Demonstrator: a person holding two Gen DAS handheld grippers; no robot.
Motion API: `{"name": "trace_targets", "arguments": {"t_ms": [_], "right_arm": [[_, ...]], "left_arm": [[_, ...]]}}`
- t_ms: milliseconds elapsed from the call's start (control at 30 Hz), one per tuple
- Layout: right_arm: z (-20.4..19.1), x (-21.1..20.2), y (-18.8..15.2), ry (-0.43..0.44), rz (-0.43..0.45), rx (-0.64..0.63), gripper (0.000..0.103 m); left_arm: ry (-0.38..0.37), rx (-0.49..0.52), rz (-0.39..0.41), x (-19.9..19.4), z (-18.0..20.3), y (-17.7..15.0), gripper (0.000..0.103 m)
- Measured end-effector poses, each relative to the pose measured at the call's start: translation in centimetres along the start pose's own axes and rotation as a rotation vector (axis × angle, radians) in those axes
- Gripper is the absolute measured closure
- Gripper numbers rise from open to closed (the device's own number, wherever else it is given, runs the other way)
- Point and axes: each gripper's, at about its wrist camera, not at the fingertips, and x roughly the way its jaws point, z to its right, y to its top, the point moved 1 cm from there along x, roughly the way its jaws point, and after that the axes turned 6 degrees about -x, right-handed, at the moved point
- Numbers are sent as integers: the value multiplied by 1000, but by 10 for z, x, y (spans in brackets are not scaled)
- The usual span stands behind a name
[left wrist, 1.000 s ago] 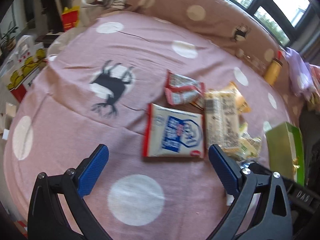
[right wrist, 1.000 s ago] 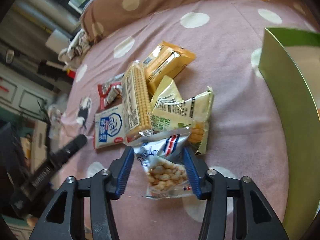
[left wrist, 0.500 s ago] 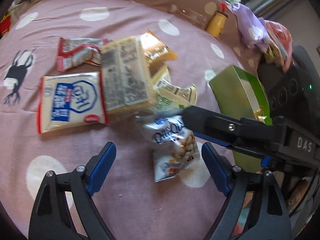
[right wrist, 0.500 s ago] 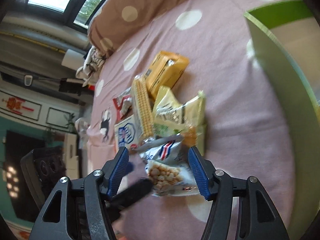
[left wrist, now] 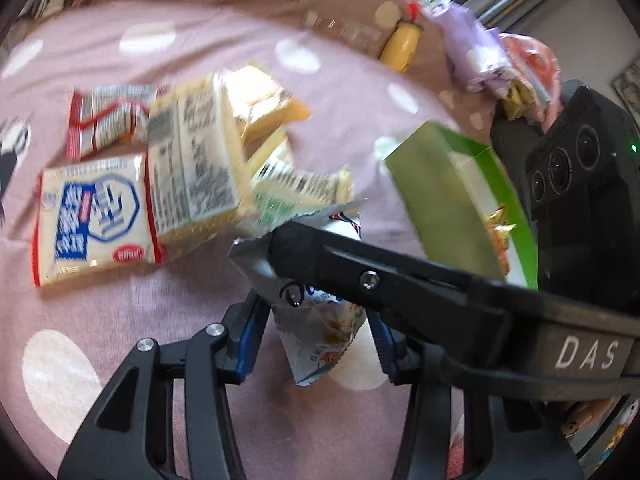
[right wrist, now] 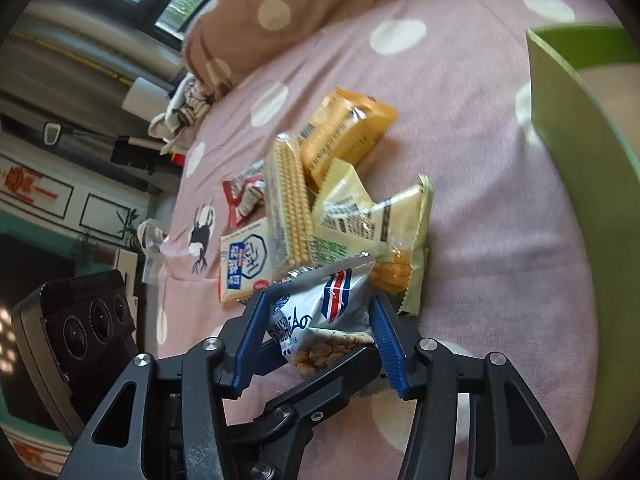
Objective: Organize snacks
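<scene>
On the pink dotted bedspread (left wrist: 100, 420), left wrist view: left gripper (left wrist: 316, 340) has just been closing, its blue pads now flanking the lower end of the peanut bag (left wrist: 324, 336); contact cannot be told. Right gripper's arm crosses over the bag's top. Snack pile (left wrist: 192, 168) lies just beyond, green box (left wrist: 444, 208) to the right.

Right wrist view: right gripper (right wrist: 316, 336), jaws also just narrowing, pinches the peanut bag (right wrist: 324, 312) across its middle, bag raised off the cover, near the snack pile (right wrist: 320, 208). Green box (right wrist: 580, 140) at far right.

Step looks like grasping one snack with both claws. Next move likely carries it to the box, needing a coordinated lift.
</scene>
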Motion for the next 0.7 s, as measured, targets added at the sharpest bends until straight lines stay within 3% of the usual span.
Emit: {"name": "trace_targets", "arguments": {"t_ms": [333, 700], "right_arm": [[-23, -64, 2, -61, 214, -134, 48], [15, -127, 3, -80, 394, -46, 48]], "left_arm": [[-63, 107, 172, -34, 42, 5, 56], [-52, 282, 183, -12, 117, 22, 57]]}}
